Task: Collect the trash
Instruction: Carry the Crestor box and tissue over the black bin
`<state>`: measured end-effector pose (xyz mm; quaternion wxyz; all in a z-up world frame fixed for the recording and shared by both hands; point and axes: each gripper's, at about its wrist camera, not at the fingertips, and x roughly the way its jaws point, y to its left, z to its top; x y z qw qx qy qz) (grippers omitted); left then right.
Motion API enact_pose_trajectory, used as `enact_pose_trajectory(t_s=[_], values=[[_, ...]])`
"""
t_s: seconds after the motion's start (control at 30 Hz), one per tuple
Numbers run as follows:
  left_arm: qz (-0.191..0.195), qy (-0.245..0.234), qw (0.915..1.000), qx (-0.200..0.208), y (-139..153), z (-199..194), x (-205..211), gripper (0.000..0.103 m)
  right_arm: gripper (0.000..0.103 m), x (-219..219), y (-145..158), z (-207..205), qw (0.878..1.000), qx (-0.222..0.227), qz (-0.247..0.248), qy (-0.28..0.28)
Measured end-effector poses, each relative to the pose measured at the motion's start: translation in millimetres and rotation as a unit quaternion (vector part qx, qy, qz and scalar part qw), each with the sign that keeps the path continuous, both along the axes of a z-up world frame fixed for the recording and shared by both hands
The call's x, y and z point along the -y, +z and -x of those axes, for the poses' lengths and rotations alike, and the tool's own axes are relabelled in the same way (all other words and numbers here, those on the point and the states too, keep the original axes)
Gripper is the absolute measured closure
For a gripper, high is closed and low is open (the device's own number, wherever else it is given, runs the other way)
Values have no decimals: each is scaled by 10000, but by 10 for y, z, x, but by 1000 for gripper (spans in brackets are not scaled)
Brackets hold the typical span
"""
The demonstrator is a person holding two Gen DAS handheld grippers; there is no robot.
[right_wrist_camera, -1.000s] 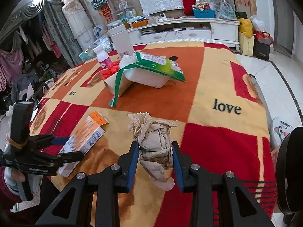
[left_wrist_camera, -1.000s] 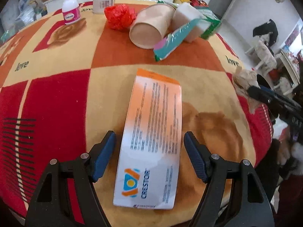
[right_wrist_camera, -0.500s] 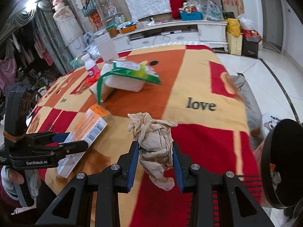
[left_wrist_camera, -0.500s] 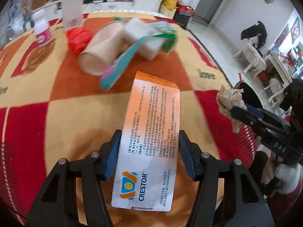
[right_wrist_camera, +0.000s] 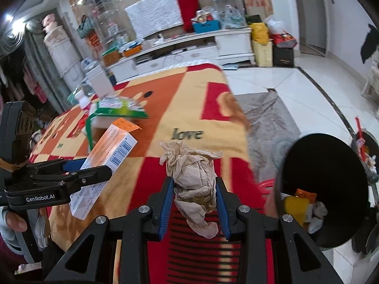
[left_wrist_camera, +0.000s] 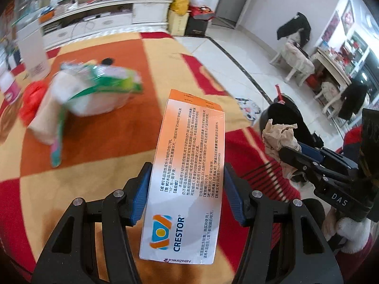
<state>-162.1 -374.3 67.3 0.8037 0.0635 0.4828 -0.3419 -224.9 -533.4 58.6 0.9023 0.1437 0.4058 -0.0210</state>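
Observation:
My left gripper [left_wrist_camera: 186,179] is shut on an orange and white Crestor medicine box [left_wrist_camera: 187,172] and holds it lifted above the table. The box also shows in the right wrist view [right_wrist_camera: 106,156]. My right gripper [right_wrist_camera: 194,189] is shut on a crumpled beige tissue [right_wrist_camera: 193,177], held over the table's front edge; the tissue also shows in the left wrist view [left_wrist_camera: 279,137]. A black trash bin [right_wrist_camera: 324,189] stands on the floor to the right, with some trash inside.
On the chequered red and orange tablecloth [left_wrist_camera: 113,130] lie a paper cup [left_wrist_camera: 45,123], a green wipes packet [left_wrist_camera: 104,82], a red crumpled wrapper [left_wrist_camera: 30,101] and a white bottle [left_wrist_camera: 30,49]. Beyond the table edge is white tiled floor [right_wrist_camera: 284,82] with a grey mat.
My left gripper closed on the Crestor box and lifted it off the table. Both grippers have swung right, toward the black bin, which now shows large in the right wrist view.

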Motion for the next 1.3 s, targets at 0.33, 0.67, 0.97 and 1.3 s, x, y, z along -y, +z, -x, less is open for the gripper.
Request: enact_pose_trajectory(t_s=[0.33, 0.67, 0.97, 1.3], values=[[186, -547, 9982, -133, 32, 55, 783, 46, 70, 664, 22, 369, 9967, -38, 36, -810], [411, -1034, 9932, -339, 17, 152, 1481, 46, 70, 1261, -35, 687, 9876, -152, 26, -1564], [554, -1249, 9886, -639, -58, 171, 1929, 46, 70, 1494, -158, 721, 9839, -232, -84, -1770], [748, -1313, 9834, -1005, -186, 146, 2209, 45, 70, 1592, -227, 692, 9822, -259, -144, -1857]])
